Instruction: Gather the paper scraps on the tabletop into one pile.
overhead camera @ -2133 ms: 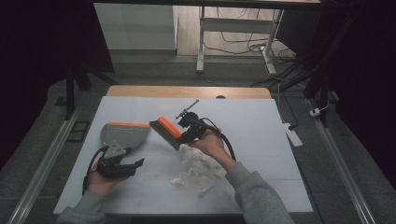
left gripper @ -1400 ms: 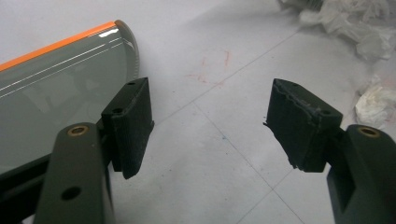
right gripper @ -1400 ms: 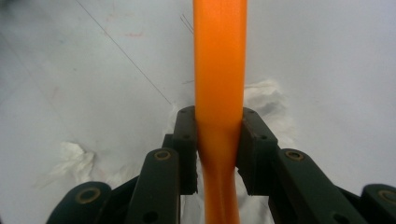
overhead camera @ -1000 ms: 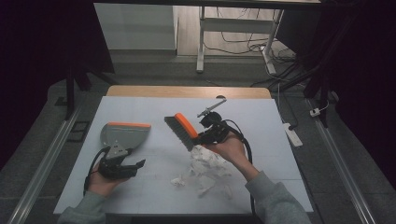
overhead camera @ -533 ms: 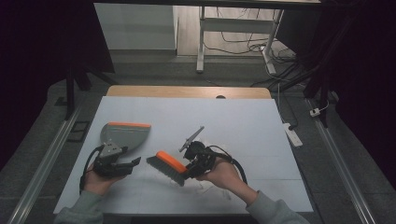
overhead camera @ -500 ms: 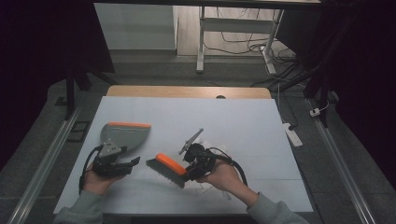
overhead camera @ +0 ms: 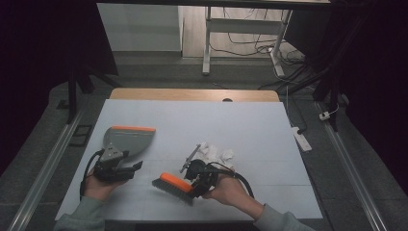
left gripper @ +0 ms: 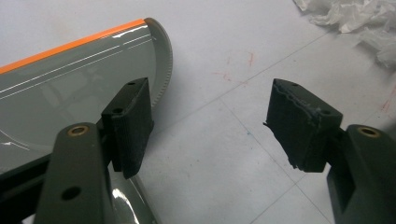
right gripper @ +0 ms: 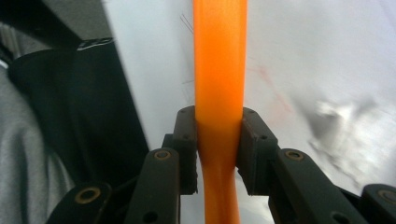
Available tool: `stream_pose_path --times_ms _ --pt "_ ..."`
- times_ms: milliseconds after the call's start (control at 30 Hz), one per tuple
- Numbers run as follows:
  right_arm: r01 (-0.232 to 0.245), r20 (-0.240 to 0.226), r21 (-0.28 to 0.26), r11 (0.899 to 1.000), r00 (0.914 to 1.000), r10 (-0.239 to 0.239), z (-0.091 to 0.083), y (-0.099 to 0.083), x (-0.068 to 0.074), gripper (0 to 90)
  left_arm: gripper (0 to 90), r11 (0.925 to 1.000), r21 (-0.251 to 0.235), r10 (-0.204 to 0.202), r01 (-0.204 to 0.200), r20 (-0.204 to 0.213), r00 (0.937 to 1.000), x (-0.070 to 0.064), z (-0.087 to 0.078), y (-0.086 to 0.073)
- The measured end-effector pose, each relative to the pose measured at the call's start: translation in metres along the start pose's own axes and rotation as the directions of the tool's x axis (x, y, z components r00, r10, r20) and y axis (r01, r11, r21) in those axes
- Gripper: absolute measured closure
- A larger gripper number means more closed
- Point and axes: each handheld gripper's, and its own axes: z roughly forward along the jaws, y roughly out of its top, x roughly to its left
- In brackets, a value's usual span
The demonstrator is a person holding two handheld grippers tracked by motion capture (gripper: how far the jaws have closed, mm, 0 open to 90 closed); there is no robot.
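A: Where is the brush (overhead camera: 174,185) now, taking the dustpan (overhead camera: 128,140) as the mark?

B: Nearer the person than the dustpan and off to its right, well apart from it, low over the table (overhead camera: 250,120); the crumpled paper (overhead camera: 214,153) lies farther right again, beyond the brush.

A: So how should the sweep go?

B: I'd judge the bristles need to get behind the paper, on the side away from the dustpan, then draw it toward the orange lip in one low stroke; the pan should be steadied first, or it may slide.

A: And the tools?

B: The right gripper (right gripper: 218,144) has both pads clamped on the brush's orange handle; the left gripper (left gripper: 215,126) stands wide apart, gripping nothing, one pad over the dustpan's grey body.
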Motion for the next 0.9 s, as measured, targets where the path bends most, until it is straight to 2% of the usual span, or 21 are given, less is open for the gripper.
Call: stream_pose_path --times_ms 33,100,200,267,300,467,567,633,733,800,900 --pt "0.001 0.012 0.002 1.000 0.9999 -0.001 -0.002 -0.001 -0.004 71.6 32.5 1.0000 0.000 0.000 0.000 0.000 1.0000 0.000 0.000 0.000" --pt "-0.014 0.070 0.009 1.000 0.9975 0.013 -0.007 -0.004 -0.012 71.6 32.4 1.0000 0.002 0.001 -0.001 0.001 1.0000 0.000 0.000 0.000" --pt "-0.059 0.155 -0.007 0.998 0.9861 0.059 -0.019 -0.011 -0.028 71.6 32.5 1.0000 0.005 0.000 0.000 0.002 1.0000 0.000 0.001 0.000" --pt "-0.107 0.148 -0.057 0.993 0.9823 0.115 -0.028 -0.017 -0.037 71.6 32.5 1.0000 0.008 0.006 -0.006 -0.002 1.0000 0.000 0.001 0.000" --pt "-0.115 0.143 -0.085 0.990 0.9816 0.127 -0.033 -0.019 -0.038 71.6 32.4 0.9999 0.008 0.006 -0.006 -0.001 1.0000 0.000 0.001 0.000" --pt "-0.078 0.142 -0.182 0.980 0.9844 0.105 -0.061 -0.025 -0.028 71.6 32.5 0.9999 0.011 0.007 -0.007 -0.001 1.0000 0.000 0.002 0.000" --pt "-0.071 0.096 -0.210 0.975 0.9911 0.093 -0.069 -0.026 -0.019 71.7 32.4 0.9999 0.009 0.006 -0.006 -0.002 1.0000 -0.001 0.001 0.000" --pt "-0.049 0.062 -0.185 0.982 0.9962 0.061 -0.064 -0.025 -0.012 71.6 32.4 0.9999 0.009 0.006 -0.006 -0.002 1.0000 -0.001 0.001 0.000" --pt "-0.016 0.005 -0.117 0.993 0.9999 0.016 -0.045 -0.024 -0.001 71.6 32.5 0.9999 0.008 0.006 -0.006 -0.003 1.0000 -0.001 0.001 0.000" --pt "0.009 -0.002 -0.068 0.998 1.0000 -0.009 -0.032 -0.022 0.003 71.6 32.5 0.9999 0.008 0.007 -0.007 -0.003 1.0000 -0.001 0.001 0.000" --pt "0.016 0.022 -0.011 1.000 0.9996 -0.016 -0.017 -0.021 0.000 71.6 32.5 0.9999 0.007 0.008 -0.008 -0.002 1.0000 -0.001 0.001 0.000"
